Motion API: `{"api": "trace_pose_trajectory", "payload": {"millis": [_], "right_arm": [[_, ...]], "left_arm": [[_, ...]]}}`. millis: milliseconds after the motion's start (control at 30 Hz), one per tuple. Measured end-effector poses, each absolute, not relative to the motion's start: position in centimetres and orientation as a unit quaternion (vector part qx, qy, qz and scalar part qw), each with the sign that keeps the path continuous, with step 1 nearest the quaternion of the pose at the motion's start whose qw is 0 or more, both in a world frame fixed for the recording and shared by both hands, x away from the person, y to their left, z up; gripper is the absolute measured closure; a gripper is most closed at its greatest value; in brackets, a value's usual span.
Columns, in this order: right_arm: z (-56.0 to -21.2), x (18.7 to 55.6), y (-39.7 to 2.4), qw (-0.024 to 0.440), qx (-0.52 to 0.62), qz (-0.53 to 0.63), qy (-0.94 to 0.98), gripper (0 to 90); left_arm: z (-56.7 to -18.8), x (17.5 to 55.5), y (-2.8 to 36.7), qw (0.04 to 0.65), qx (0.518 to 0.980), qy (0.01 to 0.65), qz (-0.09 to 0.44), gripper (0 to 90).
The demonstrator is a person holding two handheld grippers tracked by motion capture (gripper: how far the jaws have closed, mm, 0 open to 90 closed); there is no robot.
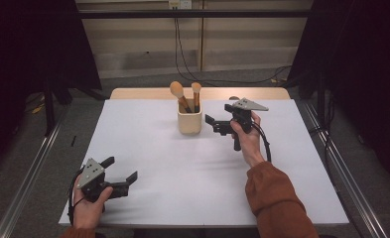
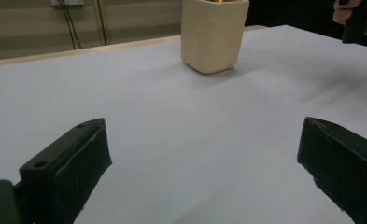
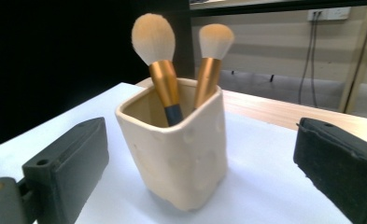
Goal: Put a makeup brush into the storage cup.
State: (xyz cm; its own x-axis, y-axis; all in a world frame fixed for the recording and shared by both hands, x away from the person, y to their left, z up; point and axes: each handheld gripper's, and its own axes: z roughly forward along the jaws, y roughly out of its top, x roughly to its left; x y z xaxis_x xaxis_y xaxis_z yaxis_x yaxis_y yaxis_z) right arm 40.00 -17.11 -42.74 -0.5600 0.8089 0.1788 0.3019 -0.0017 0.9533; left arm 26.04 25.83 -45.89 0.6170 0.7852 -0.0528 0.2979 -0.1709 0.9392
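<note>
A cream, square-sided cup (image 1: 189,122) stands on the white table top (image 1: 192,173), toward the back middle. Two makeup brushes lean in it with bristles up: a large one (image 1: 178,93) and a slimmer one (image 1: 196,91). My right gripper (image 1: 213,125) hovers just right of the cup, open and pointing at it. In the right gripper view the cup (image 3: 181,154) sits ahead between the wide jaws, untouched, with both brushes (image 3: 154,37) (image 3: 215,39) above it. My left gripper (image 1: 123,167) rests open near the front left corner, nothing between its jaws; from it the cup (image 2: 213,37) looks far off.
A strip of bare wood (image 1: 133,93) shows at the table's far edge. Cables (image 1: 222,82) run over the floor behind the table, and dark frame posts (image 1: 48,104) stand at the sides. The person's right hand (image 2: 354,14) shows at the top right of the left gripper view.
</note>
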Motion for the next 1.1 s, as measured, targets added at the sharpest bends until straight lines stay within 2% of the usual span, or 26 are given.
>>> {"api": "trace_pose_trajectory", "payload": {"millis": [733, 1100], "right_arm": [[-42.7, 36.2, -20.3, 0.288, 0.414, 0.54, 0.674, 0.4], [-43.1, 33.7, -22.8, 0.294, 0.421, 0.53, 0.676, 0.4]], "left_arm": [[-45.8, 25.8, 25.9, 0.527, 0.729, 0.371, 0.23, 2.2], [-45.8, 25.7, 25.9, 0.531, 0.726, 0.372, 0.23, 2.2]]}}
